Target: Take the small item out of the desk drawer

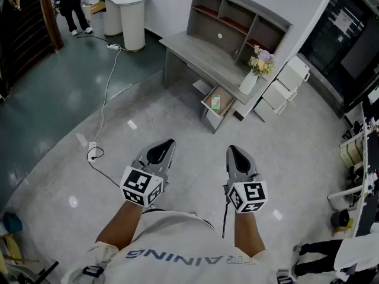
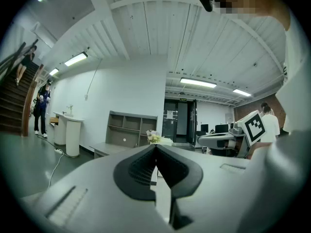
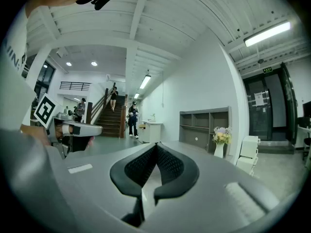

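2 grippers are held out side by side over the pale floor, both pointing level toward the far side of the room. The left gripper (image 1: 167, 145) sits a little nearer the left edge, its marker cube (image 1: 141, 186) turned toward the camera above the left forearm (image 1: 121, 226). The right gripper (image 1: 233, 152) runs almost parallel to it, with its own cube (image 1: 247, 196) above the right forearm (image 1: 247, 232). Both forearms reach forward from the person's white shirt, wrists straight.

In the left gripper view the left gripper (image 2: 156, 147) has its 2 black pads pressed tip to tip, with nothing between them. The right gripper view shows the same: the right gripper (image 3: 156, 144) is fully closed and empty.

Far ahead and slightly right stands the grey desk (image 1: 198, 55) with a shelf unit (image 1: 237, 19) on top of it. Its drawer (image 1: 208, 111) is pulled open toward the near side, and the small item (image 1: 217, 101), a flat greenish pack, lies inside it. Drawer and item are well apart from both grippers.

Just right of the drawer a white vase (image 1: 249, 83) with flowers stands on the floor, and a white cabinet (image 1: 285, 86) is beside it. At the far left are a round white counter (image 1: 127, 10) and a standing person (image 1: 71, 2). A white cable (image 1: 106, 90) trails across the floor to a power strip (image 1: 92, 152), left of the left gripper.
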Action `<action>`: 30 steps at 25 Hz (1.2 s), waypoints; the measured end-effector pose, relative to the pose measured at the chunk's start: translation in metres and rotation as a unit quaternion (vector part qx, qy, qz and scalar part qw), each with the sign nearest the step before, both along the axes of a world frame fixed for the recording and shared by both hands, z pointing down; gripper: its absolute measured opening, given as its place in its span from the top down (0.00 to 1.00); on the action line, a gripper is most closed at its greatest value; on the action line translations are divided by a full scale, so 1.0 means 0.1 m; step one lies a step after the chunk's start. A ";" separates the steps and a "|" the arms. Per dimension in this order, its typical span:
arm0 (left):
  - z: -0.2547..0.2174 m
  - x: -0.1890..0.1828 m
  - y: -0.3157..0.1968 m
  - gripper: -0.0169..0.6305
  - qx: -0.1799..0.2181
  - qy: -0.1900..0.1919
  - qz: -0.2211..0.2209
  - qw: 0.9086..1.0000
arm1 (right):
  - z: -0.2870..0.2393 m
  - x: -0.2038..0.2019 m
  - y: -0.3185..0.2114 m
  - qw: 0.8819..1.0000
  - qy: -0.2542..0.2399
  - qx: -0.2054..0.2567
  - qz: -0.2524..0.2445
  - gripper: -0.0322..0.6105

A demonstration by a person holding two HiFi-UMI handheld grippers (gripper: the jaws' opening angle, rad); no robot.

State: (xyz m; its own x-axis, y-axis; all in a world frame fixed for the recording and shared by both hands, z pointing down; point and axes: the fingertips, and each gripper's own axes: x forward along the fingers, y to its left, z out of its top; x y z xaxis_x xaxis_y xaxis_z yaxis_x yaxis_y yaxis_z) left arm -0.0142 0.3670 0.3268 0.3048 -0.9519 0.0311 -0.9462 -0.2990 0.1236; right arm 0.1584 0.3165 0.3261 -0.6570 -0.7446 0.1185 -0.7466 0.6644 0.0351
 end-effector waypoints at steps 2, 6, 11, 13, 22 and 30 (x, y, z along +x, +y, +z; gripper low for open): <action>0.02 -0.01 -0.02 0.98 -0.002 -0.001 0.001 1.000 | 0.02 -0.01 -0.01 1.000 0.000 0.000 0.002 0.93; 0.05 -0.04 -0.03 0.98 -0.009 -0.004 0.010 1.000 | 0.04 -0.03 -0.01 1.000 -0.003 -0.001 0.010 0.93; 0.06 -0.05 -0.03 0.98 -0.012 -0.004 0.018 1.000 | 0.05 -0.03 0.00 1.000 -0.002 -0.002 0.020 0.93; 0.07 -0.06 -0.05 0.98 -0.013 -0.004 0.022 1.000 | 0.07 -0.03 -0.01 1.000 -0.001 -0.004 0.025 0.93; 0.09 -0.37 0.01 0.98 0.000 -0.039 0.033 0.999 | 0.17 -0.24 -0.02 0.997 -0.025 -0.019 0.069 0.92; 0.26 -0.81 -0.09 0.98 -0.020 -0.010 0.043 0.999 | 0.35 -0.52 -0.04 0.995 -0.018 -0.033 0.090 0.92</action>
State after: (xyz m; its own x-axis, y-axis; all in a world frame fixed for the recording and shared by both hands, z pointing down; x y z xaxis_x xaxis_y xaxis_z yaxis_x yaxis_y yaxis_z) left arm -0.0950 0.3584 0.3525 0.3846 -0.9200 0.0751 -0.9196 -0.3748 0.1172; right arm 0.1067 0.3128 0.3612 -0.5180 -0.8422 0.1496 -0.8539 0.5195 -0.0319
